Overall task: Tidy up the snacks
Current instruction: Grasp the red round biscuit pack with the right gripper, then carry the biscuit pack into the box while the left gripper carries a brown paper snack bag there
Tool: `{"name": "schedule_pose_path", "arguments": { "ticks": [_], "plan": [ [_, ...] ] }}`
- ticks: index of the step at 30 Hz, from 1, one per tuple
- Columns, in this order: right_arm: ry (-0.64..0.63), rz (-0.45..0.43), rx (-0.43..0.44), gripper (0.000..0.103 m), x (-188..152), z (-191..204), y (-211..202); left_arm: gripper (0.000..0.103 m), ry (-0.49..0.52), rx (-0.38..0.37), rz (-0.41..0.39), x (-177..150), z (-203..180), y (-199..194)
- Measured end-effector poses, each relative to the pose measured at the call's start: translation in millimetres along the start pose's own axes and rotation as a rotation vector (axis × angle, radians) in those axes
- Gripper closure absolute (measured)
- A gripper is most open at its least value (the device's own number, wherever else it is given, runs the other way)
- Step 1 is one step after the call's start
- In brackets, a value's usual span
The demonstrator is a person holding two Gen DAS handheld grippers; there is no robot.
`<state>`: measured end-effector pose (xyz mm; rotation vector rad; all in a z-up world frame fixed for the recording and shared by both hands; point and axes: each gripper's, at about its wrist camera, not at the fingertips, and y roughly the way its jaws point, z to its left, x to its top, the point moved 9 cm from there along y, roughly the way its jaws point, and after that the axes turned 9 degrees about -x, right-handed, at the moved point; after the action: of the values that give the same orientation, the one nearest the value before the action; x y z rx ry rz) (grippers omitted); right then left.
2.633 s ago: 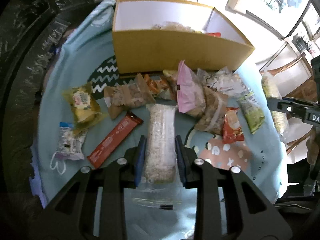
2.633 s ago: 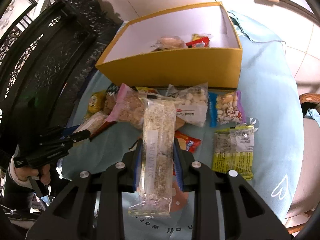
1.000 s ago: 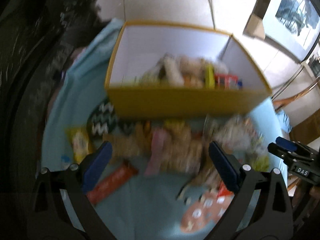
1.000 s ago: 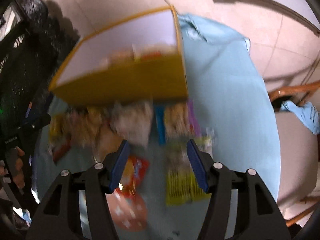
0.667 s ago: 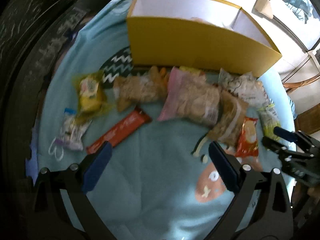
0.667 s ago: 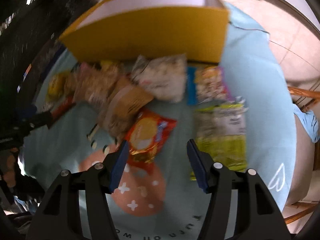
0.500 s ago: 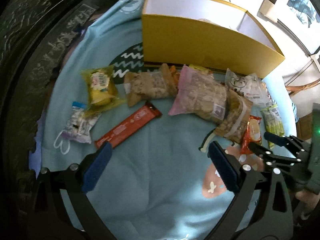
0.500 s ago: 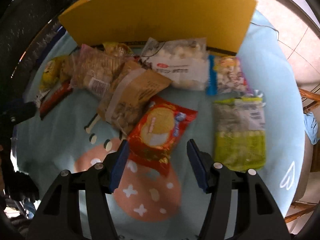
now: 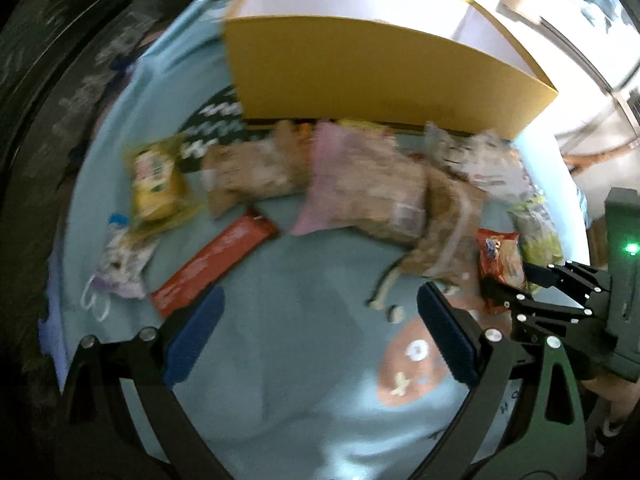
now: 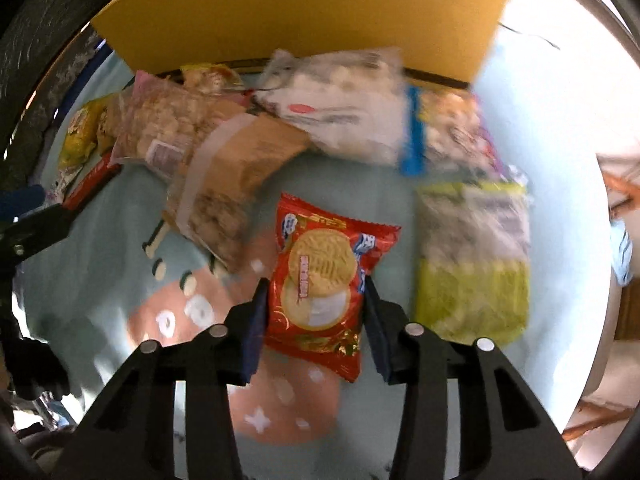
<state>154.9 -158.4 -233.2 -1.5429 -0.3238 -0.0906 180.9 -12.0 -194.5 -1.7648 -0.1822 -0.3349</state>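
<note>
One red biscuit pack (image 10: 320, 276), lower centre of right wrist view, lying flat on blue cloth (image 9: 304, 360). Right gripper (image 10: 315, 300) clenched on it: jaws just been closing, pads against both long edges, pack btwn them. Not lifted yet, by the look.

Left gripper (image 9: 320, 300) released, jaws wide, nothing btwn, over bare cloth at lower centre of left wrist view.

Progress, as judged: early-to-mid. Yellow box (image 10: 304, 8) across top of frame; inside not visible from here. Most snacks not boxed yet.

Count on cloth, approx. (blur): 11.
- 1 orange bar (image 9: 216, 264), left
- 1 yellow pack (image 9: 156, 184), 1 white-purple pack (image 9: 120, 264), far left
- 1 brown bag (image 9: 248, 180), 1 pink bag (image 9: 360, 192), 1 tan bag (image 10: 232, 184), centre pile
- 1 white bag (image 10: 340, 108), 1 blue-edged pack (image 10: 448, 128), 1 small yellow pack (image 10: 208, 76), along box front
- 1 green pack (image 10: 472, 256), right
- 1 red pack, in grip
</note>
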Motion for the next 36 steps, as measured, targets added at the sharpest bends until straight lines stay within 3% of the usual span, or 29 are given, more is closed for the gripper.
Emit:
{"name": "schedule_pose_path", "arguments": {
  "ticks": [6, 16, 20, 22, 23, 24, 29, 36],
  "plan": [
    [0.092, -0.05, 0.094, 0.058, -7, -29, -35, 0.004, 0.093, -0.04, 0.031, 9, -56, 26],
    [0.167, -0.093, 0.139, 0.058, -14, -69, -61, 0.005, 0.09, -0.079, 0.085, 22, -107, 71],
    [0.179, -0.081, 0.145, 0.058, -21, -79, -57, 0.018, 0.069, -0.058, 0.09, 28, -107, 91],
    [0.181, -0.075, 0.146, 0.058, -21, -79, -53, 0.042, 0.1, -0.013, 0.074, 31, -107, 92],
    [0.181, -0.074, 0.145, 0.058, -22, -80, -53, 0.059, 0.117, 0.005, 0.082, 31, -106, 92],
    [0.18, -0.074, 0.145, 0.058, -23, -81, -54, 0.064, 0.117, -0.013, 0.099, 30, -105, 92],
    [0.162, -0.095, 0.165, 0.058, -17, -75, -62, 0.067, 0.087, -0.05, 0.125, 12, -88, 77],
    [0.128, -0.113, 0.205, 0.058, -9, -52, -74, 0.067, 0.042, -0.134, 0.072, -15, -63, 30]
  ]
}}
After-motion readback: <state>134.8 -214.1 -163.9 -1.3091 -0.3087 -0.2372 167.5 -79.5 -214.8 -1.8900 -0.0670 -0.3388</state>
